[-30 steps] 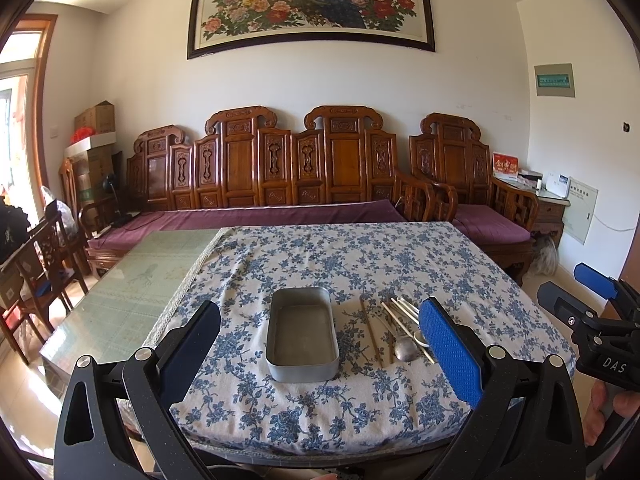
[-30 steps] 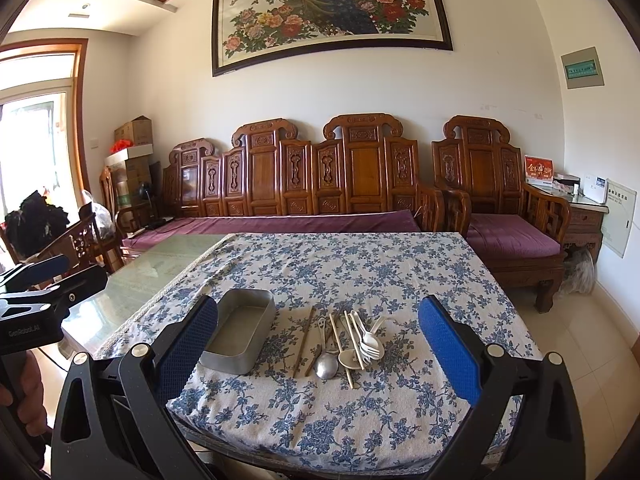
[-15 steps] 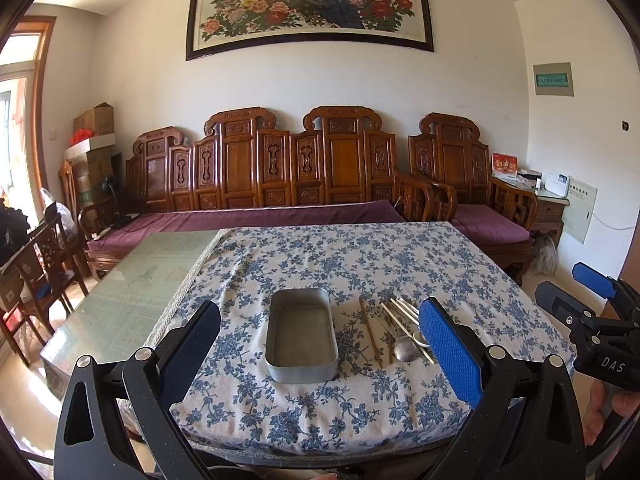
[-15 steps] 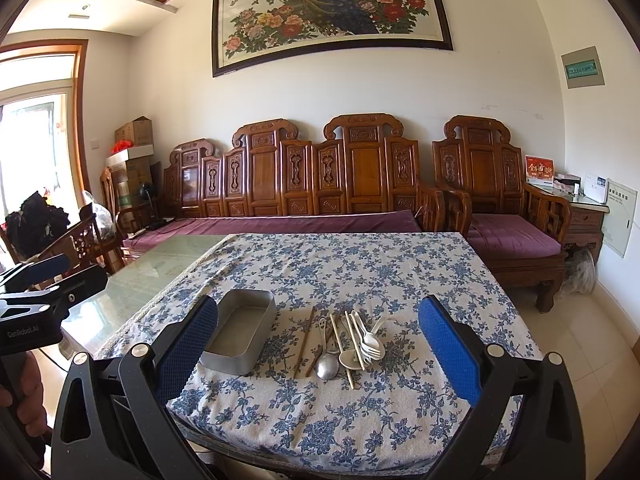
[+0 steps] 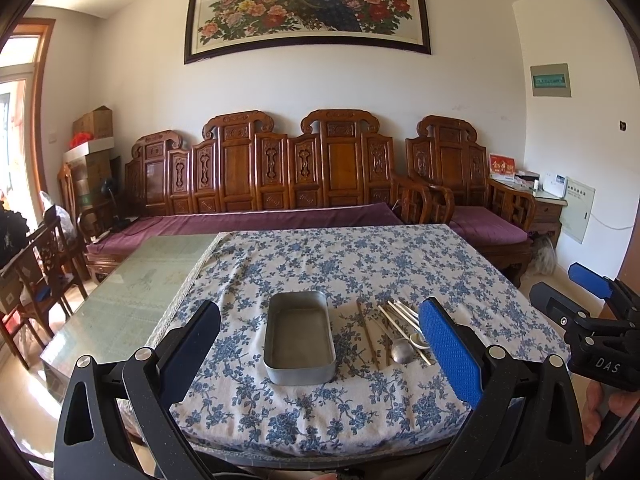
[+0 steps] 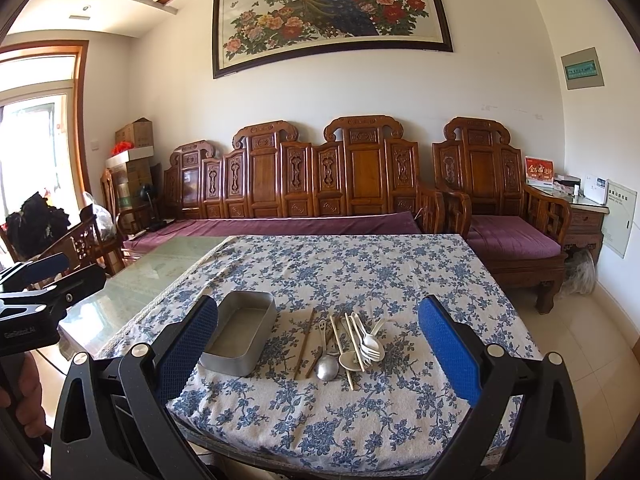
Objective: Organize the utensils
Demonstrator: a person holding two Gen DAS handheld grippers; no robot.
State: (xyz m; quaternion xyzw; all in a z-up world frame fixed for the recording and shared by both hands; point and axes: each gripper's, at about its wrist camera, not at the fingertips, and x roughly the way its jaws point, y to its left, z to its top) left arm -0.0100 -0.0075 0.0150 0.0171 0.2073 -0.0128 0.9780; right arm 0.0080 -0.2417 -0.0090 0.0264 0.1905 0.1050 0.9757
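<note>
Left gripper (image 5: 320,344) and right gripper (image 6: 318,344): jaws spread wide, holding nothing, above the desk (image 5: 320,256). Right wrist view shows the utensils (image 6: 344,344) whole beside the tin (image 6: 240,338); left view half hides them.

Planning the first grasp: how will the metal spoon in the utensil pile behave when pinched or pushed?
The metal spoon looks rigid and polished, so it may slip between the pads. It lies flat on the tablecloth, overlapped with chopsticks and plastic spoons; a push would probably drag those neighbours along. The rounded bowl might rock, not roll.
</note>
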